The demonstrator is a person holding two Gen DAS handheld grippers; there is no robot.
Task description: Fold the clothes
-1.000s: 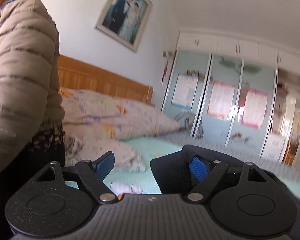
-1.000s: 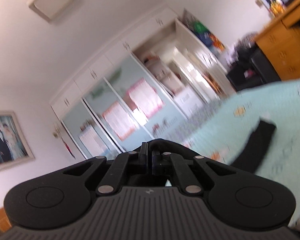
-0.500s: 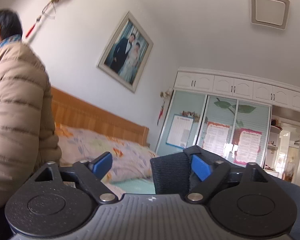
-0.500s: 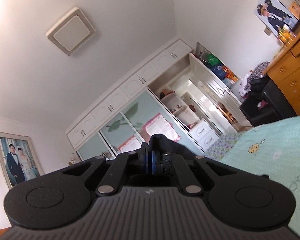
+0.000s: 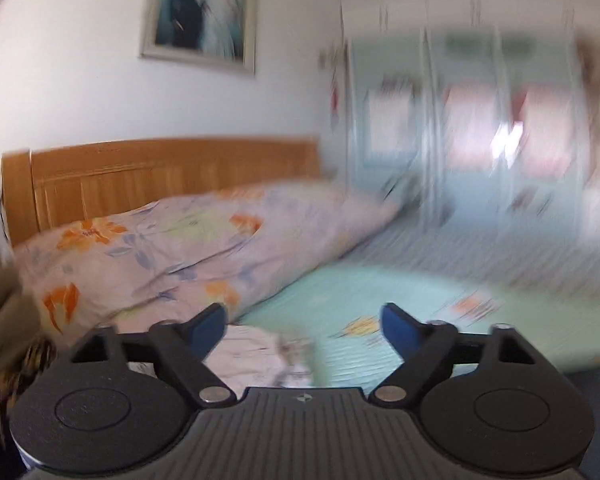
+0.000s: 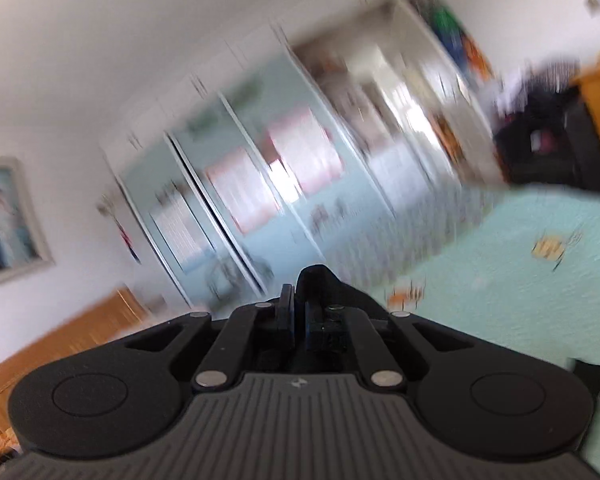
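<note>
Left tongs [image 5: 302,326] spread wide, gripping nothing, above the bed [image 5: 400,300]. Right tongs [image 6: 300,312] pinched tight on dark garment [image 6: 320,276], which bunches at their tips, 12 o'clock. Both views motion-blurred.

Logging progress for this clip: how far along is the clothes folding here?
Nothing looks folded yet. In hand: the right tongs are shut on a dark garment; the left tongs are open and empty. Left: laying it flat and folding it, plus the crumpled light garment on the bed.
</note>
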